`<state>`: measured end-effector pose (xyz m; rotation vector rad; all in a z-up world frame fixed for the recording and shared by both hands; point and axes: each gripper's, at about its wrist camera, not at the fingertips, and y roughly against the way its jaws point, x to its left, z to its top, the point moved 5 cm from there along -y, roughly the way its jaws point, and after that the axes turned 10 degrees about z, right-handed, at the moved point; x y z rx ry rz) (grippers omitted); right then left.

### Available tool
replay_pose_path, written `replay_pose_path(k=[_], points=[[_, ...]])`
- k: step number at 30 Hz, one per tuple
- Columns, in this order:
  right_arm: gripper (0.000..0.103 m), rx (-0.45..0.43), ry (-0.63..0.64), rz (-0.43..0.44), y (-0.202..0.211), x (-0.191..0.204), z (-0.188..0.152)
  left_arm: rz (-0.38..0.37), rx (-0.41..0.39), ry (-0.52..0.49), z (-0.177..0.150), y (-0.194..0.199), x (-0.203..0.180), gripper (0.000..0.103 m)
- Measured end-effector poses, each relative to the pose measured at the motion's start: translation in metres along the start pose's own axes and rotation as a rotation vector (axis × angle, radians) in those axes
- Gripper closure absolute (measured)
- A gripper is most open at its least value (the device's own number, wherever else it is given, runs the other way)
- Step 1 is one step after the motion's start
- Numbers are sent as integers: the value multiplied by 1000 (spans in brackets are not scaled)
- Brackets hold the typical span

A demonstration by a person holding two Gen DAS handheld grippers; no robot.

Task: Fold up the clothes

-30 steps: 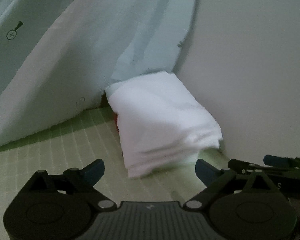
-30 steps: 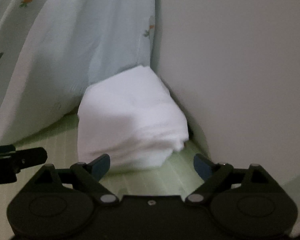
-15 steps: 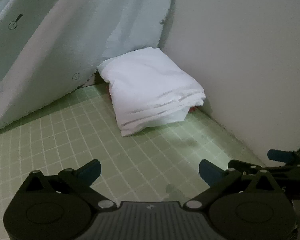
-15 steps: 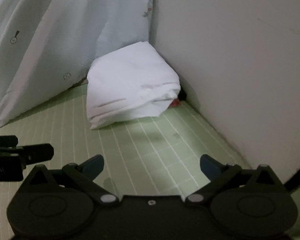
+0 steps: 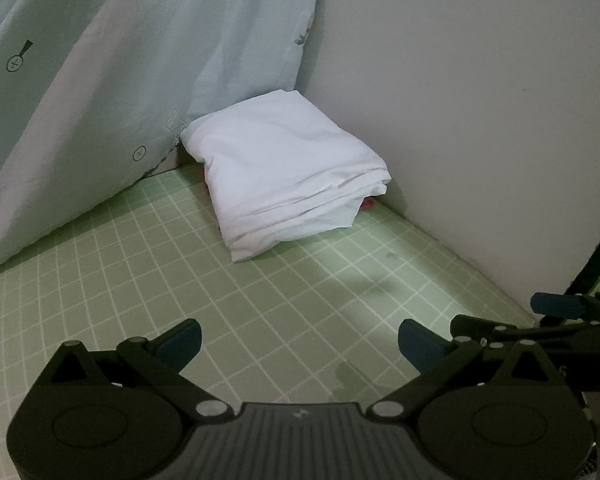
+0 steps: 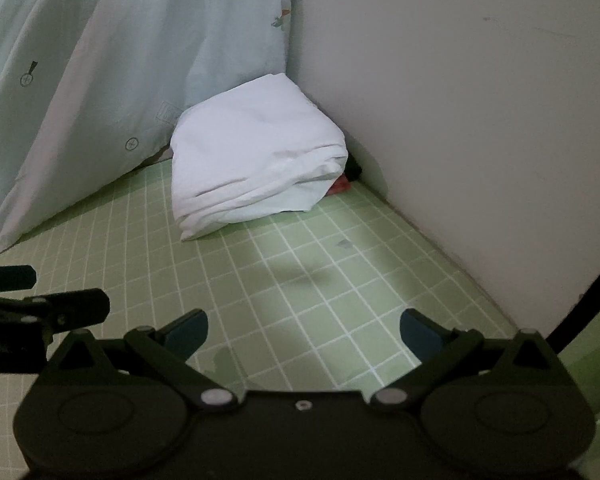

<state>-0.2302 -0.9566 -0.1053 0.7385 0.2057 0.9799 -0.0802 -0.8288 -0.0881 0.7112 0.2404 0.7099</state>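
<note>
- Black, with blue pads, the left claw (image 5: 299, 340) stands wide with nothing between its fingers, well short of the folded white garment (image 5: 288, 172).
- Beside it, the right claw (image 6: 303, 330) also gapes wide and holds nothing; its jaws have just been opening.
- Ahead of both, the garment lies on the green gridded bench (image 5: 260, 300), tucked into the corner.
- Behind the garment hangs a pale printed curtain (image 5: 120, 80); to its right stands a white wall (image 5: 460, 100).
- Something red (image 6: 339, 186) peeks from under the garment.
</note>
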Motion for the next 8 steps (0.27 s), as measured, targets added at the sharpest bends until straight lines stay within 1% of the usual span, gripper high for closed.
replay_pose_path(k=[8], points=[[0,-12,0,8,2,-3,2,1,-9,-12,2,1,-3,0]])
